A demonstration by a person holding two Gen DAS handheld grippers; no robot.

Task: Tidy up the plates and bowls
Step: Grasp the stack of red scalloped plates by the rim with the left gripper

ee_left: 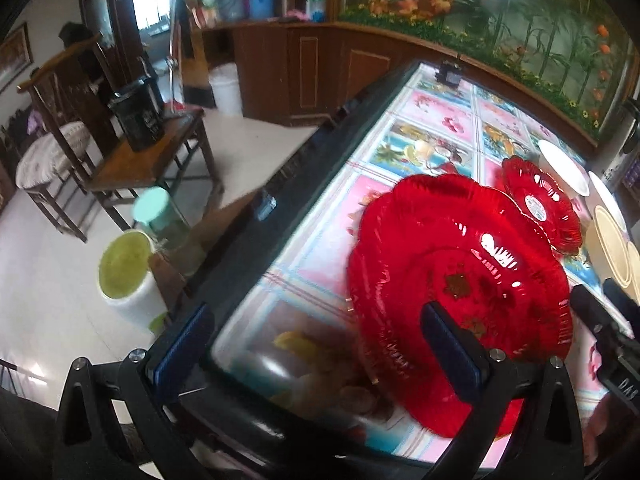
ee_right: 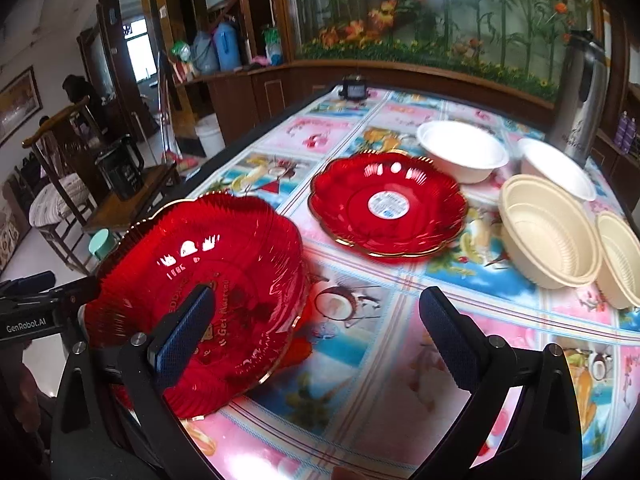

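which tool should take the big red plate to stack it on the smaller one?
Left, probably. The left tool is open with one finger over the big red plate. The right tool is open too, mostly over bare tablecloth. The smaller red plate lies flat beyond.

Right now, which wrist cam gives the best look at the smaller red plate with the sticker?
Right wrist: the smaller red plate sits near centre, its whole rim and sticker visible. Left wrist shows it squeezed toward the right edge, partly hidden behind the large red plate.
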